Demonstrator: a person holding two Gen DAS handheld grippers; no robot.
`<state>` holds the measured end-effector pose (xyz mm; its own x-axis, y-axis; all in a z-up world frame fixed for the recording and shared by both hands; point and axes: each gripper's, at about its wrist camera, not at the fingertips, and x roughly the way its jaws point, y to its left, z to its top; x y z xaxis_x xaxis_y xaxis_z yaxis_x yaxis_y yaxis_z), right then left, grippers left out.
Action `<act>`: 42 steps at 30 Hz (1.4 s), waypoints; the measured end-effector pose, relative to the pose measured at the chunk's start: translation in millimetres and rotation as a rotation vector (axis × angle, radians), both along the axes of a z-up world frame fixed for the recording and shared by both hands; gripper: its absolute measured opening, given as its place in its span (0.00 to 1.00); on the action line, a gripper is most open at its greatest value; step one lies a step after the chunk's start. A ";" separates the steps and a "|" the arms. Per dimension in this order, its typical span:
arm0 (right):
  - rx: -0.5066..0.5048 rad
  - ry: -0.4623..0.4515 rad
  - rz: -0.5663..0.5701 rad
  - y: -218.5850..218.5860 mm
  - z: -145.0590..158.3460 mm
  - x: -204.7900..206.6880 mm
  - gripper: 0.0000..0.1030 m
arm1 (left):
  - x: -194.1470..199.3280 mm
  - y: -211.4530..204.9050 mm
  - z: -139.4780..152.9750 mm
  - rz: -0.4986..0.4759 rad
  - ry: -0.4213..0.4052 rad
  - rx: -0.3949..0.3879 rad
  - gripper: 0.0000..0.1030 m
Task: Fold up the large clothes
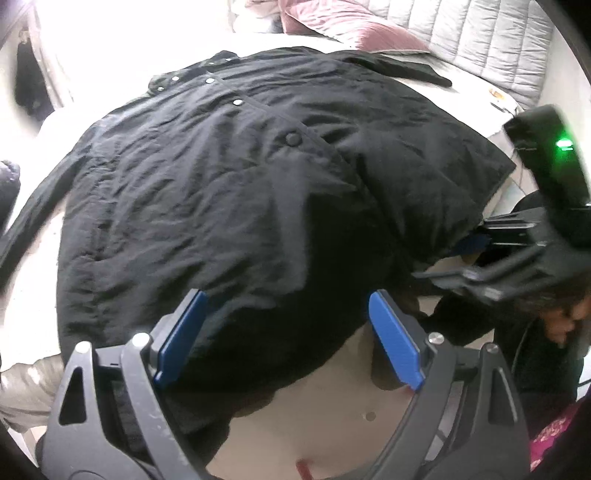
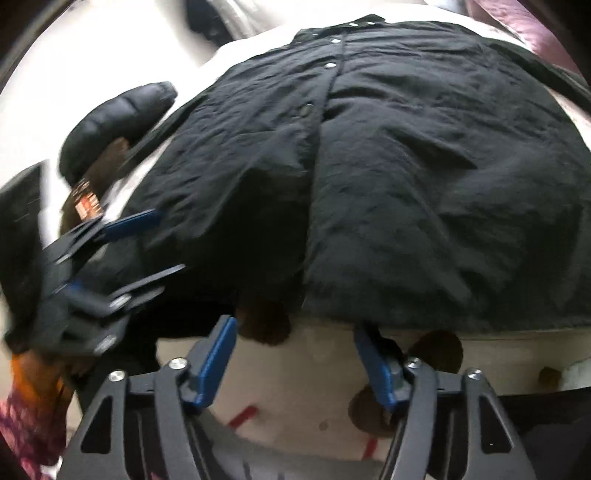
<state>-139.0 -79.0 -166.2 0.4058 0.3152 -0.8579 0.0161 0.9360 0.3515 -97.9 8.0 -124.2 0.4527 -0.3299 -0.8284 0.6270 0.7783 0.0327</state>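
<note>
A large black coat (image 1: 236, 177) with silver snap buttons lies spread front-up on a white bed; it also shows in the right wrist view (image 2: 424, 166). My left gripper (image 1: 286, 299) is open, its blue pads astride the coat's near hem, which hangs over the bed edge. My right gripper (image 2: 295, 328) is open just below the hem, with nothing between its pads. The right gripper also shows at the right of the left wrist view (image 1: 458, 258), and the left gripper at the left of the right wrist view (image 2: 166, 240), near the hem.
Pink pillows (image 1: 351, 26) and a grey quilted headboard (image 1: 491, 40) lie beyond the coat. A black puffy garment (image 2: 118, 122) lies at the coat's left. A pale cover with brown spots (image 2: 325, 398) is below the hem.
</note>
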 end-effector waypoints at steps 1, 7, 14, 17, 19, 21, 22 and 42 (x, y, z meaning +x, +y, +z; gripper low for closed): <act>-0.003 0.003 -0.017 0.4 -5.6 7.1 0.47 | 1.3 2.6 2.1 0.006 -0.003 -0.003 0.87; 0.140 0.007 -0.015 4.1 -14.8 13.0 0.05 | 8.4 15.5 12.7 0.037 -0.014 -0.039 0.87; 0.164 0.091 0.016 -0.7 -10.4 -3.0 0.05 | 26.3 -3.5 15.4 0.001 0.053 -0.157 0.77; 0.125 0.172 0.015 2.3 -20.3 -13.9 0.08 | 33.0 -19.4 5.9 -0.030 0.110 -0.176 0.70; 0.114 0.169 0.017 4.3 -15.1 -21.6 0.08 | 37.7 -27.0 0.4 -0.039 0.142 -0.186 0.65; 0.095 0.155 0.025 5.9 -2.0 -27.9 0.12 | 40.9 -33.1 -2.8 -0.048 0.164 -0.197 0.55; 0.080 0.149 0.030 8.9 4.3 -27.8 0.18 | 43.9 -36.5 -4.3 -0.051 0.179 -0.206 0.52; 0.003 0.226 0.181 -5.1 99.7 27.4 0.59 | 159.3 -22.5 49.2 0.079 0.301 -0.214 0.82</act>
<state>-111.7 -84.1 -66.4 0.1415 0.3680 -0.9190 -0.0733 0.9297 0.3610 61.4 -14.5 -75.0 0.2304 -0.4833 -0.8446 0.5214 0.7941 -0.3122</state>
